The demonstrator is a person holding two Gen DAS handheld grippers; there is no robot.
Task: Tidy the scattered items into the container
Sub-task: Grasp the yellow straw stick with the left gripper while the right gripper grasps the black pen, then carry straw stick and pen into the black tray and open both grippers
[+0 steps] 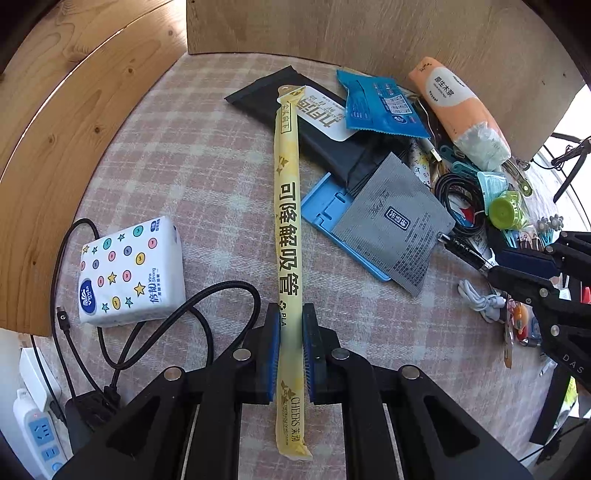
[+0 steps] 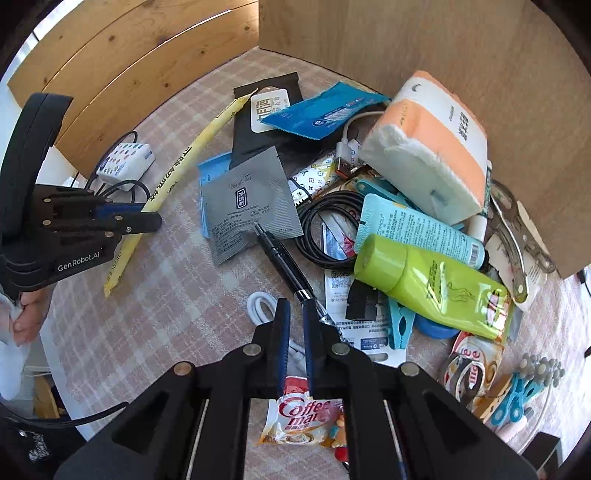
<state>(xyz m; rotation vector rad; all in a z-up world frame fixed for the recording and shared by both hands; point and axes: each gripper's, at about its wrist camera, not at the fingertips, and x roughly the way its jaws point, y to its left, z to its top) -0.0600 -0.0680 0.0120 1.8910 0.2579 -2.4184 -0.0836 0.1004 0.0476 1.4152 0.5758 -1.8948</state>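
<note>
A long yellow straw packet (image 1: 287,206) lies on the pink checked cloth (image 1: 207,166). My left gripper (image 1: 290,310) is shut on its lower part, the blue pads pressing both sides; the right wrist view also shows the left gripper (image 2: 147,218) on the straw packet (image 2: 184,162). My right gripper (image 2: 295,306) stands nearly closed at the rear end of a black pen (image 2: 280,258), which runs under its right fingertip. Seen from the left wrist, the right gripper (image 1: 495,264) has the pen (image 1: 461,249) sticking out from between its fingers. No container is clearly in view.
A heap lies on the right: a grey sachet (image 2: 247,206), a black pouch (image 2: 258,125), a blue packet (image 2: 317,110), an orange tissue pack (image 2: 432,147), a green tube (image 2: 424,280) and coiled cables. A starred tissue pack (image 1: 129,273) lies on the left. Wooden boards (image 1: 332,33) rise behind.
</note>
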